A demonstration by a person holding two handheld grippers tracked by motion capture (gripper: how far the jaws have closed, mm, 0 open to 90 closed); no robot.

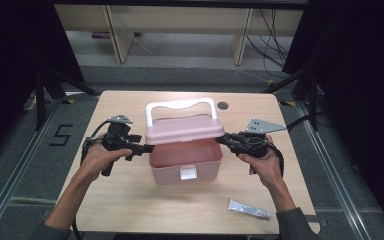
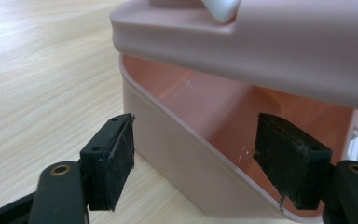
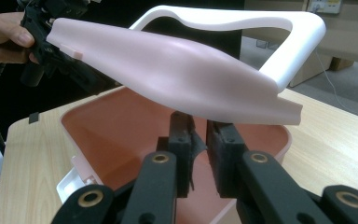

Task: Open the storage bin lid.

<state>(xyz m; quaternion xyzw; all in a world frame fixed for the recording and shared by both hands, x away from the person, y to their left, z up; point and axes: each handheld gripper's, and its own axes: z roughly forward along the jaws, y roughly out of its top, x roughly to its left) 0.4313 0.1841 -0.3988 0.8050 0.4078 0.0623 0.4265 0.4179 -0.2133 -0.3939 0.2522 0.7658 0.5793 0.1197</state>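
Dark curtains close both sides of the room, and a pale wooden surface point(image 1: 130, 200) stands in the middle, with light shelving behind it. On the surface, near its centre, sits a pink box point(image 1: 185, 162) with a white latch point(image 1: 188, 173) on its front wall. Its pink lid point(image 1: 184, 129), which carries a white handle point(image 1: 180, 107), is raised and tilted above the box, so the reddish inside is visible.

At the left side of the box, the left tool point(image 1: 142, 148) is open: in the left gripper view one pad point(image 2: 112, 158) is outside the wall and the other is inside the box, with the rim between them, and neither presses on it. The right tool point(image 1: 223, 140) is at the right edge of the lid; its jaws are nearly closed below that edge. Whether they pinch the lid, I cannot tell clearly.

Near the front right of the surface lies a small white tube point(image 1: 250, 210), well apart from the box.
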